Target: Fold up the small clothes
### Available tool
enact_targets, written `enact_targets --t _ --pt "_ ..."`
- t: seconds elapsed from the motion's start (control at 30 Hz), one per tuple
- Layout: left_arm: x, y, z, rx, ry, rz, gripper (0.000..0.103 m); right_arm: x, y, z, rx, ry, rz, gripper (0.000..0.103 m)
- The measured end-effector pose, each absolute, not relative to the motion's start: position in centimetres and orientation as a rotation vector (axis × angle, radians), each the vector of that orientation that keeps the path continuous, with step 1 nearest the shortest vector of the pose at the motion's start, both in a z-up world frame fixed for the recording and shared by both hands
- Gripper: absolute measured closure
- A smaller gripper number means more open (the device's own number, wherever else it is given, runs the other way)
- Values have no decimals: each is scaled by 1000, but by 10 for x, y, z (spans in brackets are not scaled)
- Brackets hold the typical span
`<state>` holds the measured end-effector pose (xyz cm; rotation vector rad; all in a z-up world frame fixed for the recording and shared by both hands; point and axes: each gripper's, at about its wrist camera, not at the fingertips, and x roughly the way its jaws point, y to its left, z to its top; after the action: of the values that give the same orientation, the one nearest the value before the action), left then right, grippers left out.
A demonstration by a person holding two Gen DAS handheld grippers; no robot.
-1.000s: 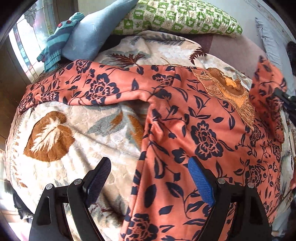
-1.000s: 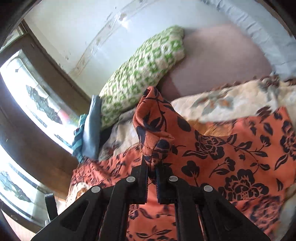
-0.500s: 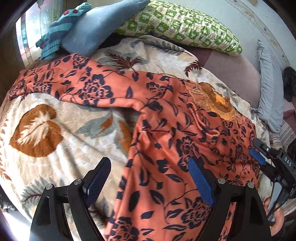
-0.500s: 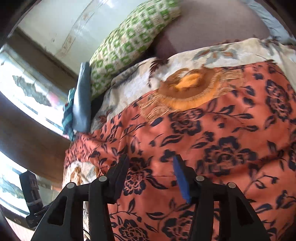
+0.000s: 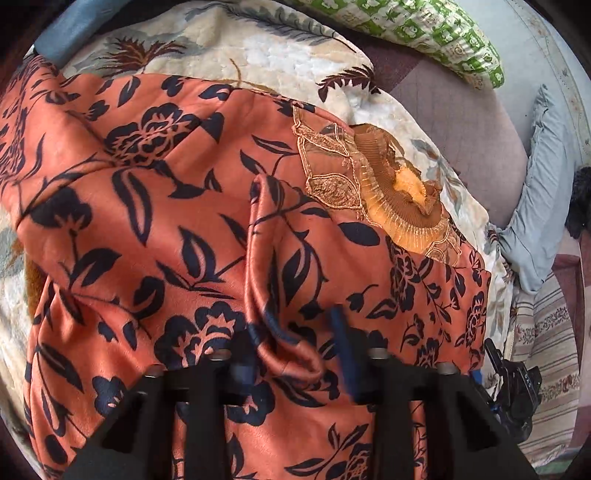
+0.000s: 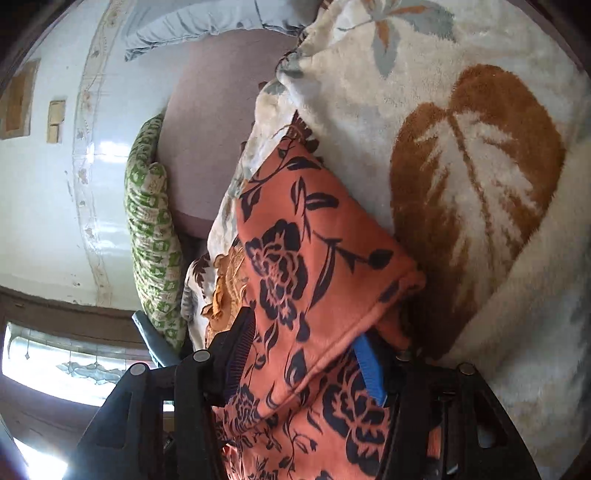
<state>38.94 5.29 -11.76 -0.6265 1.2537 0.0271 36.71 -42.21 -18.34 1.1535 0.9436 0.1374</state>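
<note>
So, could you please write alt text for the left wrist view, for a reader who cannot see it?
The left gripper has its two fingers around a raised fold of an orange garment with dark floral print, which is spread over a cream leaf-pattern blanket. The garment's gold embroidered neckline lies beyond the fold, and a green patterned pillow sits at the far edge.

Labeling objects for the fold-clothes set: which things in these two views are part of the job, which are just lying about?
Part of the job:
orange floral garment
left hand-held gripper
right hand-held gripper

Lying about:
cream leaf-print blanket
green patterned pillow
pale blue pillow
</note>
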Motion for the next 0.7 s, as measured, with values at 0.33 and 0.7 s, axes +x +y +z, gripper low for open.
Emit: enact_targets --t 0.33,0.7 --pt "380 52 -142 -531 1212 102 84 353 -415 -192 878 1040 93 100" --pt "341 59 -72 -541 1016 -12 55 322 -396 -98 699 805 131 61"
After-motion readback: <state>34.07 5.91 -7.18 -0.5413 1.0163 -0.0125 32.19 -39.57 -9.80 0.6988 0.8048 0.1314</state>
